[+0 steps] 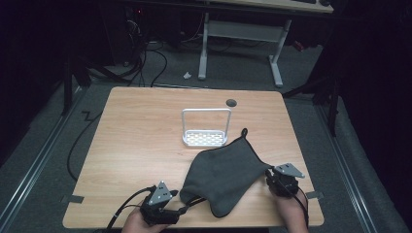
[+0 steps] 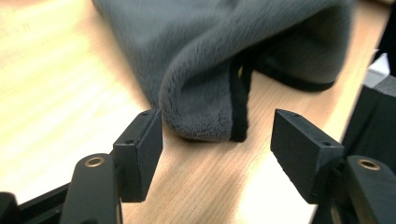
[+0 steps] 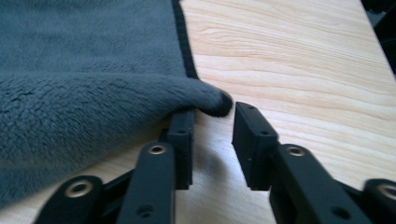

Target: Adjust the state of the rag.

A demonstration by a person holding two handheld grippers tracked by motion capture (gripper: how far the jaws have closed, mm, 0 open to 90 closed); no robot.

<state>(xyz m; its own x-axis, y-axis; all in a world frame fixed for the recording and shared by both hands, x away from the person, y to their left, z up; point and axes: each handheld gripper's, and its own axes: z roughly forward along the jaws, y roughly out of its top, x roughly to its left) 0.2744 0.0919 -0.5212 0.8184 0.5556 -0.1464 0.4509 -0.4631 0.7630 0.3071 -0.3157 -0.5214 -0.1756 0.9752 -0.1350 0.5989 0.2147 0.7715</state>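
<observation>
Left gripper view: grey cloth [image 2: 205,65] fold hides its underside.

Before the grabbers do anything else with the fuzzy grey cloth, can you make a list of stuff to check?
1. Left gripper let go: ok. Its jaws stand wide, pads clear of the fuzzy grey cloth.
2. Right gripper let go: ok. Its jaws are parted, and a cloth corner rests just ahead of them, unpinched.
3. Cloth fully on the light wooden table: ok, though its near edge lies close to the table's front edge.
4. Cloth lying flat: not ok. It is folded over and bunched near the left gripper.
5. Cloth clear of the white wire rack: ok. A gap shows between them.
6. Cloth's hanging loop free: ok. It points toward the rack, touching nothing.
</observation>
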